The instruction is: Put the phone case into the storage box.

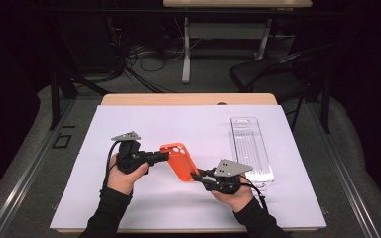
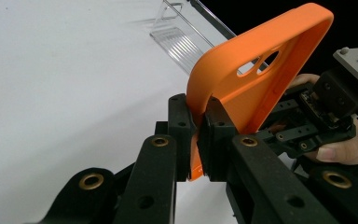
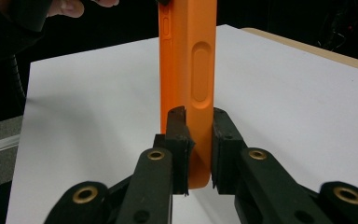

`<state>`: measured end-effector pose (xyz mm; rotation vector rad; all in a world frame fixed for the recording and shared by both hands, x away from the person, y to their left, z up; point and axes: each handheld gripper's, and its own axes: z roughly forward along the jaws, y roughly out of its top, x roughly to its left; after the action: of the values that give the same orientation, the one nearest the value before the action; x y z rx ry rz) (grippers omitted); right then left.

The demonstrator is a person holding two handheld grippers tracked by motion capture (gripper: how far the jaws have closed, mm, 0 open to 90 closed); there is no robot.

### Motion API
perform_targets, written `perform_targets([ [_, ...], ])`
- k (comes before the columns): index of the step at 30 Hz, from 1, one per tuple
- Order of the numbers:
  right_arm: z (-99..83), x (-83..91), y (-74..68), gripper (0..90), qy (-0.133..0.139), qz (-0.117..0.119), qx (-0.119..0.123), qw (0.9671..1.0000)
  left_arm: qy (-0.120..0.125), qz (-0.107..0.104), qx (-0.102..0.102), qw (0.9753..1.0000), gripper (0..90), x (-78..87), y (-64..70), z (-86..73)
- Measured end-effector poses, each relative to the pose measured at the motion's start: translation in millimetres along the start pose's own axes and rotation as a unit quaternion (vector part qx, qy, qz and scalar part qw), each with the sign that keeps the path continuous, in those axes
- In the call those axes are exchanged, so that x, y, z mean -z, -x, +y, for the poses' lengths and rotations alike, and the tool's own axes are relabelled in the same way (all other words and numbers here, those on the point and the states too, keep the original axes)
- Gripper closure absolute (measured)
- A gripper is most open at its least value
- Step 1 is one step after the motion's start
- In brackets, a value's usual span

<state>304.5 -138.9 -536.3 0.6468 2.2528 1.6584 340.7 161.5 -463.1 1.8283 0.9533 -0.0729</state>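
An orange phone case (image 1: pixel 179 161) is held above the white sheet between both grippers. My left gripper (image 1: pixel 164 155) is shut on its upper-left end. In the left gripper view the case (image 2: pixel 242 79) rises from between the jaws, its camera cut-out showing, with my left gripper (image 2: pixel 199 140) clamped on its edge. My right gripper (image 1: pixel 195 175) is shut on the lower-right end. In the right gripper view the case (image 3: pixel 189 70) stands edge-on, side-button bump facing me, my right gripper (image 3: pixel 199 144) pinching its rim.
A clear plastic tray (image 1: pixel 250 148) lies on the white sheet (image 1: pixel 129 124) to the right of the case, also seen in the left gripper view as the tray (image 2: pixel 182 37). A black chair (image 1: pixel 273 74) and desk legs stand beyond the table.
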Motion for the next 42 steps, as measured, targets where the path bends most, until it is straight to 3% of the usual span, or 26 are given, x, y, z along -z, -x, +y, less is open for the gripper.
perform_targets([
  [30,-0.2,-0.7,0.2,79.7,-0.002,0.003,-0.008,1.0000,-0.003,-0.004,0.005,1.0000,84.7,0.9,-1.1,-0.1],
  [42,-0.2,-1.3,0.5,73.9,-0.004,0.008,-0.022,0.9997,-0.004,-0.001,0.006,1.0000,84.7,1.4,-0.8,-0.1],
])
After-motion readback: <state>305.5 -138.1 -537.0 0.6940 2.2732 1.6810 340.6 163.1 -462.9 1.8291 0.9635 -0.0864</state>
